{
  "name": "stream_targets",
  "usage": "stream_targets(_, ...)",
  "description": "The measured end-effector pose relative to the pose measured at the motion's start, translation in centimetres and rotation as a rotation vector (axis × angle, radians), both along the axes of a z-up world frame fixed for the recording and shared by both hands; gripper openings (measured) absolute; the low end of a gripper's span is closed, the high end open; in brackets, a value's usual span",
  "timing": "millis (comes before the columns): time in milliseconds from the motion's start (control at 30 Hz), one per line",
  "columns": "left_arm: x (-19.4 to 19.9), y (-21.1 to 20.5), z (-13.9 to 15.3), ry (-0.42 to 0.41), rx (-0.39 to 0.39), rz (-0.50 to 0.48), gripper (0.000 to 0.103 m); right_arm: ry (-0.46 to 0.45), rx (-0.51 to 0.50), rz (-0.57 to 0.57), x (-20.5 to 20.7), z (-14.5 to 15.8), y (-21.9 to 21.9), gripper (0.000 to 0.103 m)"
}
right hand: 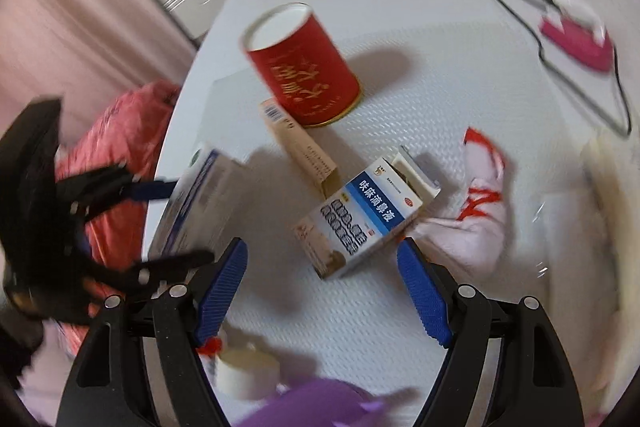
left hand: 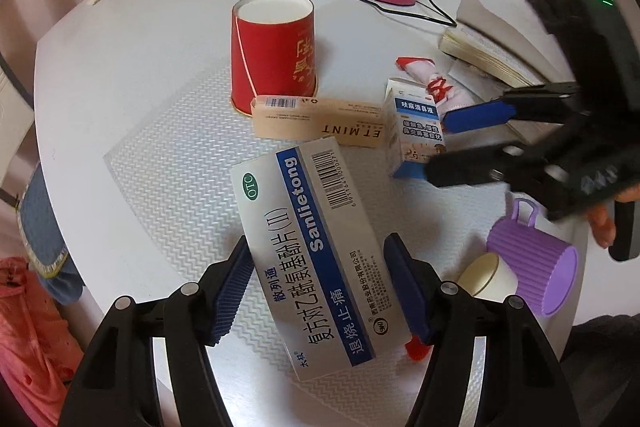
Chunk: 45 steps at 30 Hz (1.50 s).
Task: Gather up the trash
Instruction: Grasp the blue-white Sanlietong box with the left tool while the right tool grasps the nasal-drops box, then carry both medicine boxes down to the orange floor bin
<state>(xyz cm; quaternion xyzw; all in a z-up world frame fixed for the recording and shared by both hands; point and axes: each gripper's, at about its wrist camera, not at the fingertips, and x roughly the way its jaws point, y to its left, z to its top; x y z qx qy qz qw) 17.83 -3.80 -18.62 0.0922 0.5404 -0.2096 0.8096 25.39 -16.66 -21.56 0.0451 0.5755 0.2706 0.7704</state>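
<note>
- The silver "Sanlietong" box (left hand: 316, 251), marked "OTC" with a barcode, is gripped between the pads of the left gripper (left hand: 320, 287), above the table (left hand: 132, 39).
- The right gripper (right hand: 322, 291) is spread wide around the small blue-and-white box (right hand: 360, 217).
- "ET MINT" is read on the beige box (left hand: 320, 123) beside the upturned red cup (left hand: 274, 51).

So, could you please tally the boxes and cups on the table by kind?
Medicine boxes: 3 — Sanlietong box, beige box, nasal-drops box.
Cups: 3 — red paper cup, purple mug, small white cup.
Total: 6
</note>
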Motion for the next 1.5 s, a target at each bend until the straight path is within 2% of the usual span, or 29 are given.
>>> stream_targets(133,-0.1,1.1,0.0,0.005,-0.022,-0.031,0.067,0.029,-0.008,-0.091,0.4,-1.0,0.7,0.07)
stream_targets(267,0.2,2.0,-0.5,0.007,-0.021,-0.081,0.067,0.029,-0.057,-0.103,0.6,-1.2,1.9,0.067)
stream_targets(333,0.6,2.1,-1.0,0.014,-0.022,-0.103,0.067,0.021,-0.087,-0.07,0.7,-1.1,2.4,0.064)
stream_targets(467,0.8,2.4,-1.4,0.024,-0.048,-0.118,0.068,-0.038,-0.198,0.062,0.2,-1.1,3.4,0.05)
stream_targets(733,1.0,2.2,-1.5,0.029,-0.06,-0.157,0.068,-0.085,-0.22,0.199,-1.3,-0.5,2.6,0.041)
stream_targets(867,1.0,2.1,-1.6,0.037,-0.058,-0.154,0.067,-0.075,-0.186,0.204,-1.5,-0.3,1.1,0.04)
stream_targets(967,0.5,1.9,-1.0,0.032,-0.073,-0.148,0.068,-0.093,-0.155,0.211,-2.1,1.0,0.0,0.04)
stream_targets(1100,-0.7,1.4,0.6,0.004,-0.052,-0.152,0.068,-0.123,-0.129,0.256,-3.6,3.5,-1.5,0.04)
stream_targets(1300,-4.1,1.3,4.6,-0.047,-0.011,-0.156,0.068,-0.178,-0.108,0.362,-6.7,7.9,-1.6,0.04)
stream_targets(1500,-8.0,2.3,8.3,-0.1,0.025,-0.111,0.068,-0.225,-0.068,0.431,-9.4,11.8,-1.9,0.04)
